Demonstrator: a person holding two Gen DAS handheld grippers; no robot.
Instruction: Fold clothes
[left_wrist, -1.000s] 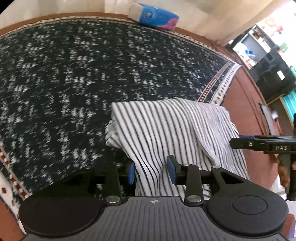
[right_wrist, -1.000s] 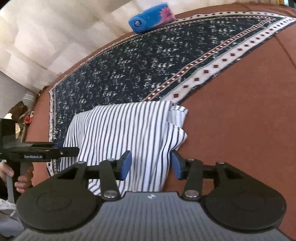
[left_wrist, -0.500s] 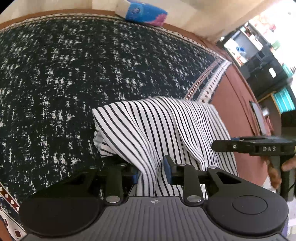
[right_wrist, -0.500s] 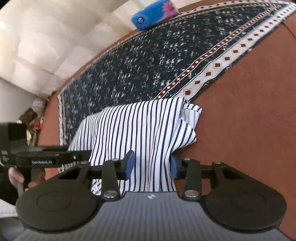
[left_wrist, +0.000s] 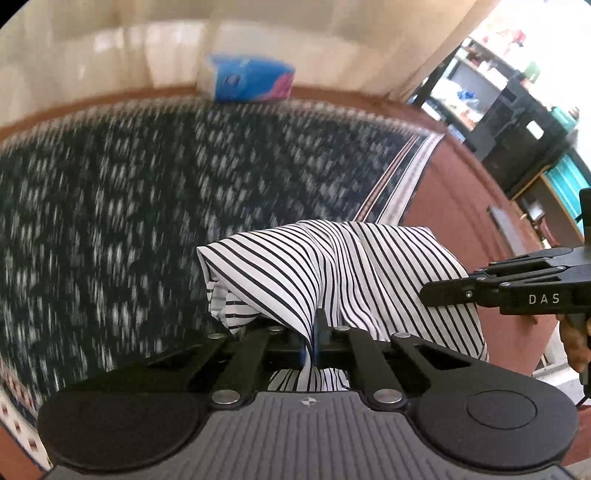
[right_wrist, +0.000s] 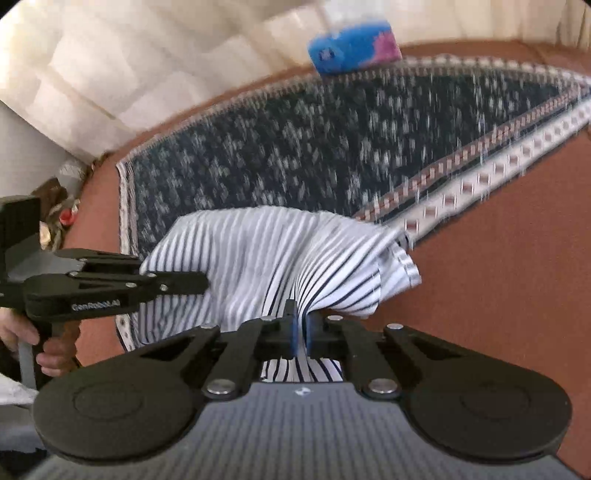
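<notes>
So both black grippers are clamped on the near edge of the black-and-white striped shirt (left_wrist: 332, 266): left gripper (left_wrist: 316, 345) and right gripper (right_wrist: 300, 334), 2 pinch points. The cloth tents above the dark speckled rug (left_wrist: 110, 206) (background's blurry), probably to carry that edge over for a fold.

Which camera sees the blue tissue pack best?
The left wrist view: the blue and pink plastic tissue pack shows whole, though blurry, at the far edge of the dark patterned tablecloth. The right wrist view shows it more blurred.
</notes>
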